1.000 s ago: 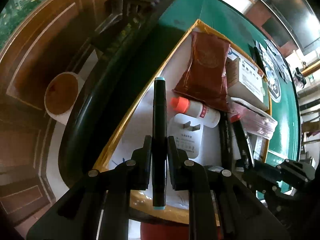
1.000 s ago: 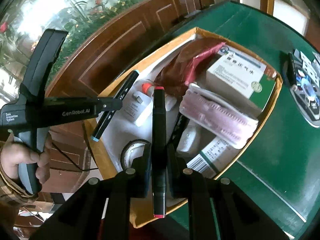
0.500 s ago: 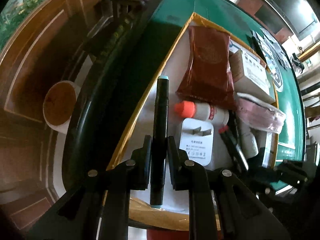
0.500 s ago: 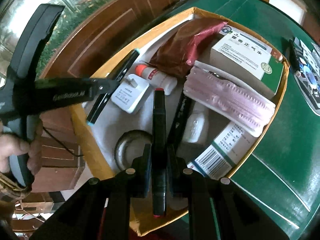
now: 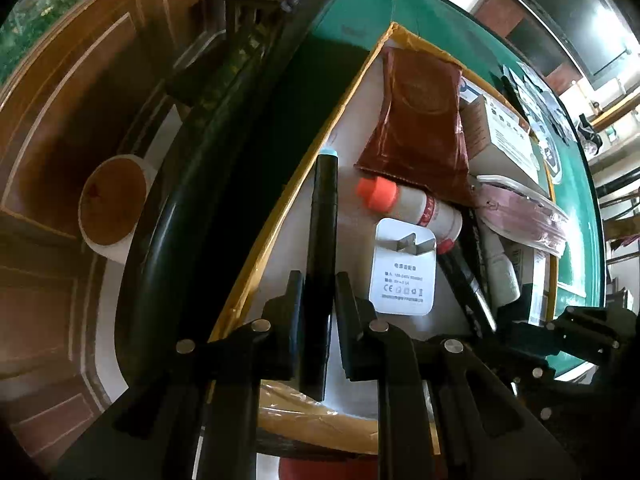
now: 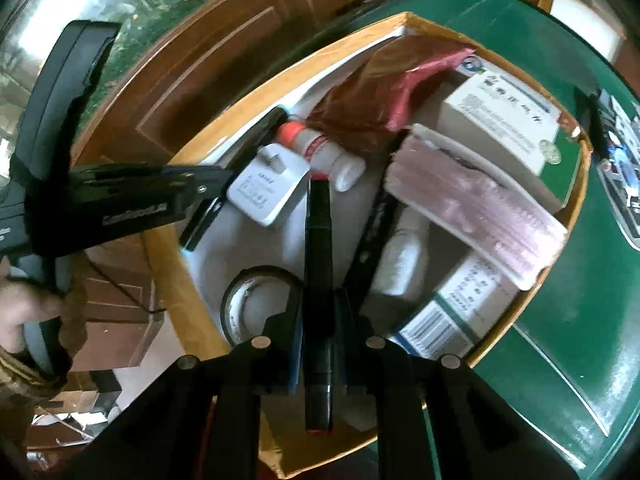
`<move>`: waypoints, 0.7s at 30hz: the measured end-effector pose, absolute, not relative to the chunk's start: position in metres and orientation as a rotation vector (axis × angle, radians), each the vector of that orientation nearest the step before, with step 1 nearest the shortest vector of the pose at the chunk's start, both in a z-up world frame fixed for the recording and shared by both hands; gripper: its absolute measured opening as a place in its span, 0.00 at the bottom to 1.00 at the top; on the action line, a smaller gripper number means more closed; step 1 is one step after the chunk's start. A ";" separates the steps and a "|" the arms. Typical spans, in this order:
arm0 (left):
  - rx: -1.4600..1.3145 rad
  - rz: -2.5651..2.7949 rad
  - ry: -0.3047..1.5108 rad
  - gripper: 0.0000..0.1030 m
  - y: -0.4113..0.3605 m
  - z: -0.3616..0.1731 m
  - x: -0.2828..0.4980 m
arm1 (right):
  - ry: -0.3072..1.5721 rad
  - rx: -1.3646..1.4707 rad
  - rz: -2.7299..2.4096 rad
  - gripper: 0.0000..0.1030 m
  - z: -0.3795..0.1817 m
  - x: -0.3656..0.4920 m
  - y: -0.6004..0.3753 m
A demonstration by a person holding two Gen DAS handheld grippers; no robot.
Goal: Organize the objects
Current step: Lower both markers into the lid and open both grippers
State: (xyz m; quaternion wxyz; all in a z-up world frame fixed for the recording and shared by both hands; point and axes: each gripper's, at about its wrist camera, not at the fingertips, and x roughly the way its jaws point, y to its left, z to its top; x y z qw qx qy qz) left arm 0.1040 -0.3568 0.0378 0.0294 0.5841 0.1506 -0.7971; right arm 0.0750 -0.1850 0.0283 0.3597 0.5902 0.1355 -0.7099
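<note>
While the left gripper [image 5: 316, 292] is clamped on a black marker with a teal cap [image 5: 322, 256], the white charger plug [image 5: 404, 268] lies just right of its fingers and the orange-capped bottle [image 5: 408, 204] ahead-right, both inside the cardboard box [image 5: 256, 256]. The right gripper [image 6: 318, 312] is clamped on a black marker with a red cap [image 6: 318, 264]; a tape roll [image 6: 256, 300] sits just left of its fingers, and a white bottle [image 6: 404, 264] to the right.
</note>
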 end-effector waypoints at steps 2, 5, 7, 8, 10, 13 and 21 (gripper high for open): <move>1.796 -2.464 0.464 0.14 -0.357 0.037 0.105 | 0.361 1.516 -1.837 0.12 0.029 0.074 -0.185; 1.798 -2.464 0.458 0.14 -0.356 0.037 0.105 | 0.378 1.517 -1.860 0.12 0.030 0.068 -0.186; 1.803 -2.464 0.451 0.14 -0.356 0.037 0.104 | 0.387 1.515 -1.875 0.12 0.030 0.063 -0.190; 1.805 -2.464 0.446 0.14 -0.355 0.037 0.104 | 0.396 1.514 -1.886 0.12 0.030 0.061 -0.191; 1.809 -2.466 0.437 0.14 -0.355 0.037 0.104 | 0.391 1.523 -1.885 0.12 0.028 0.060 -0.193; 1.804 -2.467 0.441 0.14 -0.356 0.037 0.104 | 0.416 1.518 -1.861 0.12 0.027 0.063 -0.191; 1.776 -2.465 0.387 0.14 -0.348 0.039 0.104 | 0.375 1.543 -1.870 0.13 0.029 0.059 -0.174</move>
